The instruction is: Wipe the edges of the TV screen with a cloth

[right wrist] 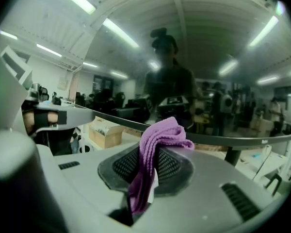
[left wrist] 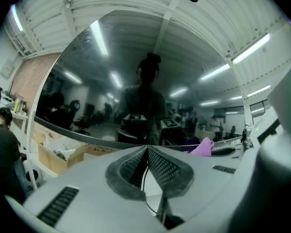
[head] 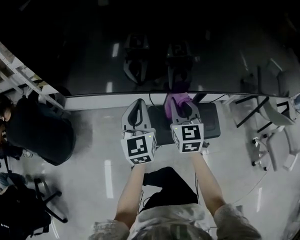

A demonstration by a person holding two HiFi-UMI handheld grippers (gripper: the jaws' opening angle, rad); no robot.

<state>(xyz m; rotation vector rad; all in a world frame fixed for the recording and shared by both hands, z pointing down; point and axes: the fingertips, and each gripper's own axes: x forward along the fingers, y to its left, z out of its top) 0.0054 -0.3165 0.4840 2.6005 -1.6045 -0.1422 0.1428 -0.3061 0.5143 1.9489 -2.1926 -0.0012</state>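
The big dark TV screen fills the top of the head view; its thin bottom edge runs just ahead of both grippers. My right gripper is shut on a purple cloth, whose folded end sticks out past the jaw tips right at that edge. In the right gripper view the purple cloth bulges from between the pads, with the TV's bottom edge just behind it. To its left, my left gripper is shut with nothing in it; its jaws meet tip to tip close to the screen.
The TV's dark stand base lies under the right gripper. A black office chair and a seated person are at the left by a shelf. Folding chairs stand at the right. Cardboard boxes sit beyond the screen.
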